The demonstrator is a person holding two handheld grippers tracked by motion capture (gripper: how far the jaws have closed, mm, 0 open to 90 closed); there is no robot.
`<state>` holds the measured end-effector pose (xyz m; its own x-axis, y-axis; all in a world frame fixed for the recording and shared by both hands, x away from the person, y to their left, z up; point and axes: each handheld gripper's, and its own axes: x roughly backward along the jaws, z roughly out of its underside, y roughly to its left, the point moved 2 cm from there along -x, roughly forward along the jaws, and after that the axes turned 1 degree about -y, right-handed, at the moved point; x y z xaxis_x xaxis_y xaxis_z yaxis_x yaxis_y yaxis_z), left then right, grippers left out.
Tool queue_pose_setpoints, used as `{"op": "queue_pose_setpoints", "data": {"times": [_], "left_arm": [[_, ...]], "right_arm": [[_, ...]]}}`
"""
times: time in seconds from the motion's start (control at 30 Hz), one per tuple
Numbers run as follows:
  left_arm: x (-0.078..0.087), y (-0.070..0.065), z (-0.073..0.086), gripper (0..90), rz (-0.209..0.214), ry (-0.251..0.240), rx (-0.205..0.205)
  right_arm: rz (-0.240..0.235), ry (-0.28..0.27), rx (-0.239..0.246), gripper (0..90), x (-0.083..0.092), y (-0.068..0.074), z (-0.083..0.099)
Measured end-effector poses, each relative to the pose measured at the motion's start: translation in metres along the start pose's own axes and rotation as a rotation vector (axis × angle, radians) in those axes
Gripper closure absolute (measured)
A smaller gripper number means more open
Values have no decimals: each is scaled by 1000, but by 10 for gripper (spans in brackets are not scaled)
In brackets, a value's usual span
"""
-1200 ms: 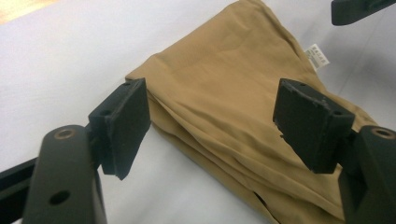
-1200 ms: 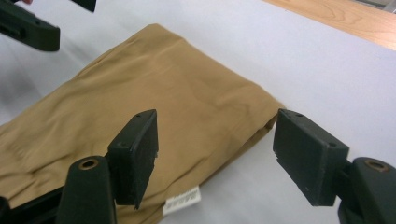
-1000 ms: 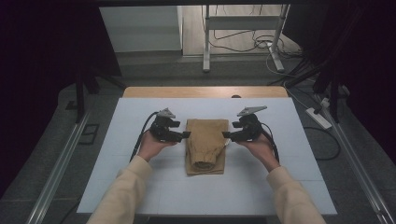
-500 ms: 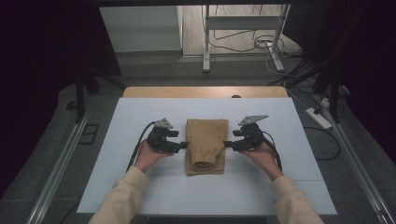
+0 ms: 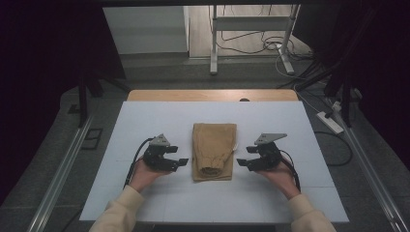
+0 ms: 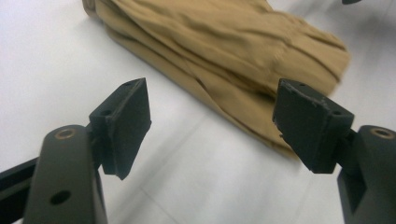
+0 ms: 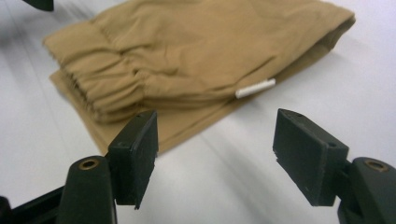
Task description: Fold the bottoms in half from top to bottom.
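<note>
Both hands had drawn toward frame bottom, leaving left fingers (image 5: pixel 182 161) and right fingers (image 5: pixel 241 163) wide open, empty, flanking the folded garment (image 5: pixel 213 151), apparently finished.

Tan folded garment (image 5: pixel 214 151) — plain, white table (image 5: pixel 145 121)

Bench (image 5: pixel 145 121): white top, thin seam lines across it, a wood-coloured strip showing along the far edge. One item lying directly on it: folded tan garment (image 5: pixel 214 151), near the middle, long side running front to back, flat on the surface. Gathered elastic hem at the near end, folded edge at the far end. Small white tag (image 7: pixel 255 88) sticks out of its right side. Surface on both sides of the garment is bare white.
</note>
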<state>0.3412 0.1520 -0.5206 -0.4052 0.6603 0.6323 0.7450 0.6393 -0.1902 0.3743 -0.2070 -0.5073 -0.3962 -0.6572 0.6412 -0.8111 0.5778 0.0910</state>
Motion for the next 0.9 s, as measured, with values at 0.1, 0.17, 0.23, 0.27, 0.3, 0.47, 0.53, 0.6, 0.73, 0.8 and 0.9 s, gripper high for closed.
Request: {"op": "queue_pose_setpoints", "data": {"times": [0.1, 0.17, 0.23, 0.27, 0.3, 0.47, 0.53, 0.6, 0.73, 0.8, 0.9], "left_arm": [[3, -5, 7, 270, 0, 10, -8], [5, -7, 11, 270, 4, 9, -3], [6, -9, 15, 272, 6, 15, -2], [7, -10, 17, 272, 5, 18, -1], [8, -10, 19, 272, 4, 18, 0], [15, -11, 29, 272, -13, 18, 11], [17, -11, 34, 272, -10, 18, 17], [19, -12, 38, 272, -16, 25, 13], [23, -11, 47, 271, -24, 31, 22], [25, -10, 49, 271, -25, 27, 30], [26, -10, 50, 271, -27, 24, 35]], "right_arm": [[1, 6, 3, 312, 6, 4, 8], [7, 6, 7, 313, 10, 6, 15], [5, 8, 4, 313, 12, 8, 19], [5, 14, 6, 313, 14, 8, 22], [8, 16, 10, 312, 15, 9, 25], [7, 17, -4, 312, 23, 9, 35], [8, 14, -5, 312, 27, 8, 39], [7, 9, -10, 312, 29, 7, 42], [5, 4, -6, 312, 34, 6, 46], [5, 3, -9, 312, 35, 5, 47], [5, 5, -13, 312, 35, 3, 48]]}}
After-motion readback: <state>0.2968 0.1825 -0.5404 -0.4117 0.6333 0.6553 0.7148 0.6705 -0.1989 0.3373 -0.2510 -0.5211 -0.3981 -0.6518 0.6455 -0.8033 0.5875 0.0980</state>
